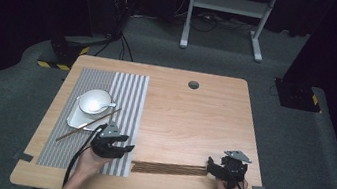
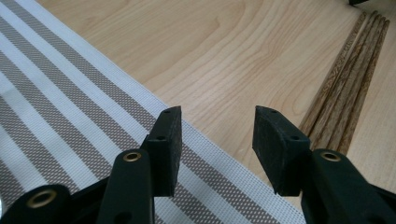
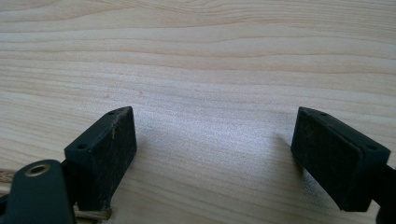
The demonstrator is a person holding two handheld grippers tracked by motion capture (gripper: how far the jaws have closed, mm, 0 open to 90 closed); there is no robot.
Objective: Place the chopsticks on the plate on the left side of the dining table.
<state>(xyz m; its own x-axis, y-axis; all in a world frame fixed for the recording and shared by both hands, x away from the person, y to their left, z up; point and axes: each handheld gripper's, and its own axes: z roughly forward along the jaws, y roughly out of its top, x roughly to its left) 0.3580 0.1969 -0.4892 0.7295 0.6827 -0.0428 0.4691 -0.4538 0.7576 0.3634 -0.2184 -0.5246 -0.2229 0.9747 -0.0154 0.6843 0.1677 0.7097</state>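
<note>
A narrow brown slatted strip [image 1: 170,168] lies along the front of the wooden table [image 1: 188,117], between my two grippers. My left gripper [image 1: 123,147] sits at the strip's left end, over the edge of a grey-and-white striped placemat [image 1: 131,94]. In the left gripper view its jaws [image 2: 217,116] stand open above the placemat edge [image 2: 56,102] with nothing between them, and the strip [image 2: 348,84] runs off at the upper right. My right gripper [image 1: 211,167] is at the strip's right end. Its jaws [image 3: 215,116] are wide open over bare wood, and a bit of the strip [image 3: 91,215] shows beside one jaw.
On the placemat a white bowl [image 1: 95,99] holding a white spoon [image 1: 104,106] rests on a white dish [image 1: 79,119]. A pair of dark chopsticks [image 1: 88,125] lies slanted across the dish. A round cable hole [image 1: 193,84] sits near the table's far edge.
</note>
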